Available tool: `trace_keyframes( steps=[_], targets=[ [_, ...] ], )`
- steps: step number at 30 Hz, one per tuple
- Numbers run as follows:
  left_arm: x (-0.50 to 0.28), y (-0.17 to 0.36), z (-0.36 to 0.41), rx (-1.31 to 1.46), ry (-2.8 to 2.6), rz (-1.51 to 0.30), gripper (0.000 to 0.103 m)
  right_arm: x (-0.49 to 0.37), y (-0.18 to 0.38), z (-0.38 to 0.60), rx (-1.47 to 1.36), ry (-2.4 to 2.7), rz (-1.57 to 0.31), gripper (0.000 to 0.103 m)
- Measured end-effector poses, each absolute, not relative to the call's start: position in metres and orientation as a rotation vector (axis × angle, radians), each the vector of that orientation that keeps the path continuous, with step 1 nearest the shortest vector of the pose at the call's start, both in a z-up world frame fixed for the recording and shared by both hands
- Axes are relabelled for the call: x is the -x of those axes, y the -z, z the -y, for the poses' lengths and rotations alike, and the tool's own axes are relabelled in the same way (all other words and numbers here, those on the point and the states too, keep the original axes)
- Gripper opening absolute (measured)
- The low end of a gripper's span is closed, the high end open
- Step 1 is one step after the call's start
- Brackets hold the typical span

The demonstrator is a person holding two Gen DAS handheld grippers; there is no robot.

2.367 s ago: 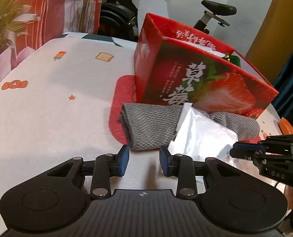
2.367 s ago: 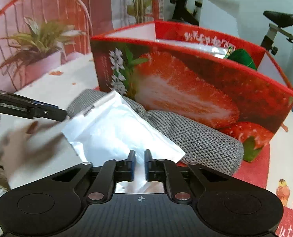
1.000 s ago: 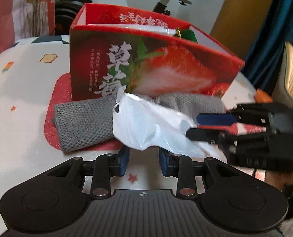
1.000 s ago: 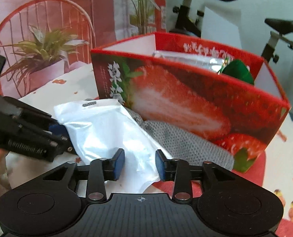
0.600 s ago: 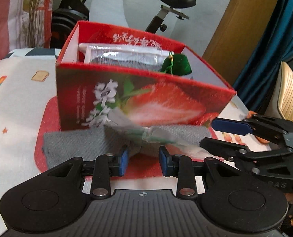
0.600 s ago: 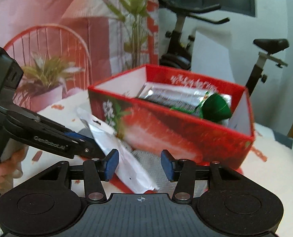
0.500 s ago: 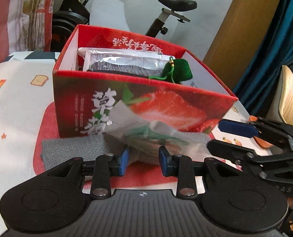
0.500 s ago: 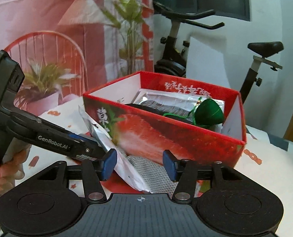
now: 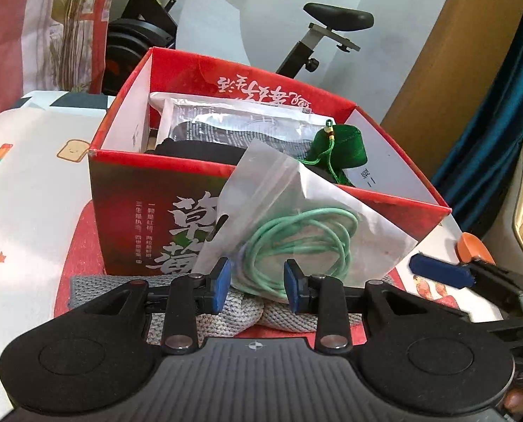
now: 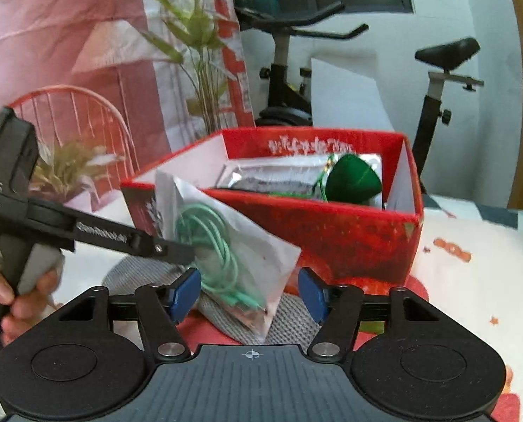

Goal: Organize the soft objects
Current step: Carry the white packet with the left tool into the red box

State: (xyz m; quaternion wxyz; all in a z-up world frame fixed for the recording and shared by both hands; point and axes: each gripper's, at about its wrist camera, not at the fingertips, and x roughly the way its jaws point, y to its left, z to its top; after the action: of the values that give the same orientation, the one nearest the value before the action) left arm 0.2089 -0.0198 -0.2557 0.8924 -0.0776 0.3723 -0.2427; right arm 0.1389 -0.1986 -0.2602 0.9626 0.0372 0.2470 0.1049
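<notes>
My left gripper [image 9: 257, 283] is shut on a clear plastic bag [image 9: 296, 221] holding a coiled green cable [image 9: 296, 242], raised in front of the red strawberry box [image 9: 149, 211]. The bag also shows in the right wrist view [image 10: 233, 242], pinched by the left gripper's fingers [image 10: 170, 249]. My right gripper [image 10: 249, 293] is open and empty just below the bag. The box [image 10: 349, 232] holds a silver packet [image 9: 233, 130] and a green pouch [image 9: 339, 147]. A grey knitted cloth [image 9: 226, 313] lies on the table before the box.
The table [image 9: 25, 193] has a white printed cover with a red mat [image 9: 75, 256] under the box. An exercise bike [image 10: 437, 81] and a plant [image 10: 198, 52] stand behind. The right gripper's finger [image 9: 441, 270] shows at right in the left wrist view.
The bag passed from my right gripper to my left. My right gripper opened wide. My left gripper lifted the bag up to the box's front rim.
</notes>
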Motion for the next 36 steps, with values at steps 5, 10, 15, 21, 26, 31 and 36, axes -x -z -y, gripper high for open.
trace_keyframes(
  steps=[5,10,15,21,26,31,36],
  targets=[
    [-0.21,0.256,0.019,0.138,0.512,-0.772,0.035,-0.161,0.279,0.199,-0.145,-0.195,-0.563,0.048],
    [-0.207,0.251,0.016,0.072,0.504,-0.748,0.036,-0.17,0.284,0.201,-0.197,-0.185,-0.57,0.028],
    [-0.201,0.241,0.01,-0.029,0.483,-0.675,0.046,-0.172,0.283,0.204,-0.209,-0.181,-0.57,0.025],
    [-0.206,0.237,0.009,-0.039,0.542,-0.673,0.049,-0.17,0.281,0.207,-0.209,-0.165,-0.566,0.022],
    [-0.206,0.244,0.02,-0.061,0.597,-0.68,0.05,-0.168,0.279,0.208,-0.189,-0.156,-0.562,0.019],
    [-0.202,0.244,0.023,-0.089,0.612,-0.676,0.042,-0.167,0.274,0.206,-0.169,-0.151,-0.549,0.015],
    [-0.2,0.238,0.015,-0.08,0.631,-0.678,0.025,-0.161,0.261,0.207,-0.16,-0.159,-0.507,0.013]
  ],
)
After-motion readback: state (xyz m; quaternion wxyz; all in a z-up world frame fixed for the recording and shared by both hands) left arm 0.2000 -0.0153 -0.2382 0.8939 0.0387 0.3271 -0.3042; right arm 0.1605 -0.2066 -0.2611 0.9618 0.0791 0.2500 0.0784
